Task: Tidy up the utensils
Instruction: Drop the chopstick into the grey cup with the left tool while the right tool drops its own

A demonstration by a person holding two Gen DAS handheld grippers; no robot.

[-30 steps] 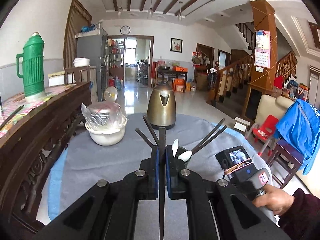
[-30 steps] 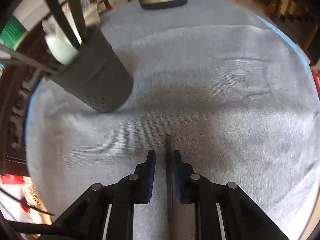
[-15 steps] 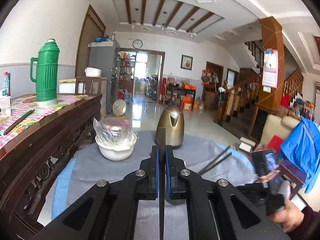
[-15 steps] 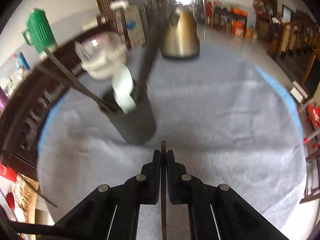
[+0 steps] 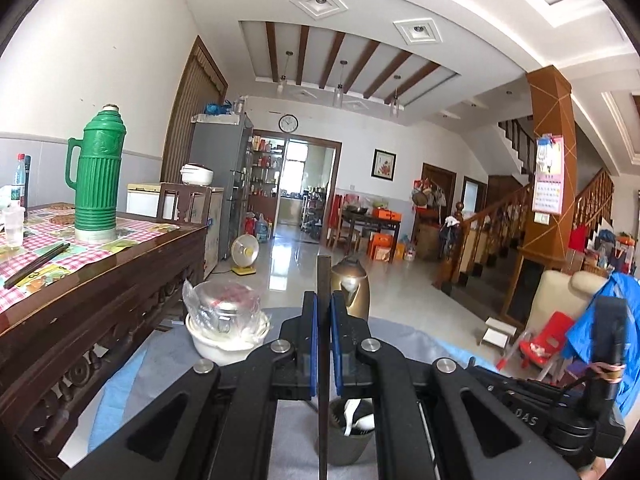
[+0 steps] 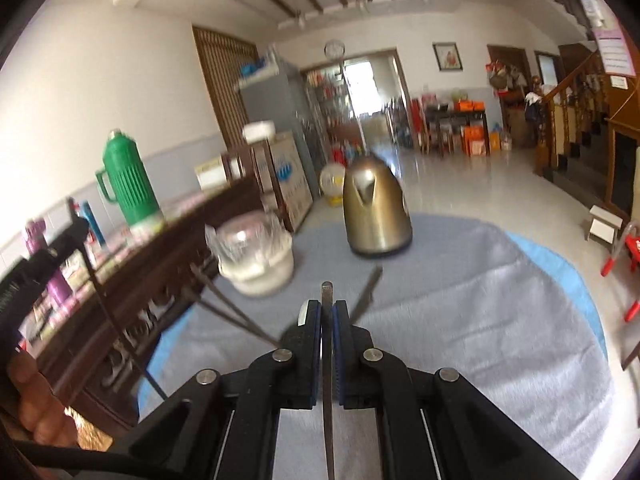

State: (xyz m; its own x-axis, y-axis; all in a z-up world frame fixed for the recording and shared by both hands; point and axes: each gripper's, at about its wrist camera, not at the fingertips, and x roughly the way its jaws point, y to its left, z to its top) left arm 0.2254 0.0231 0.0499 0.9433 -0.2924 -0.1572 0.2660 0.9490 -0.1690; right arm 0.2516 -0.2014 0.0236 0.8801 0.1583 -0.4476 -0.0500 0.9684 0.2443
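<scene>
My left gripper is shut on a dark chopstick that runs upright between its blue pads, tip above the fingers. Just below it stands the dark utensil holder with white spoons inside. In the right wrist view my right gripper is shut on another dark chopstick, held above the grey cloth. Several chopsticks fan out from behind its fingers; the holder itself is hidden there. A hand shows at the left edge.
A gold kettle stands at the far side of the round table, a white bowl under clear plastic to its left. A dark wooden sideboard with a green thermos borders the table's left side.
The right gripper shut on the chopstick lying on the cloth and lifted it, tilting up toward the room. The left gripper rose with its chopstick; the holder now sits lower in its view.
</scene>
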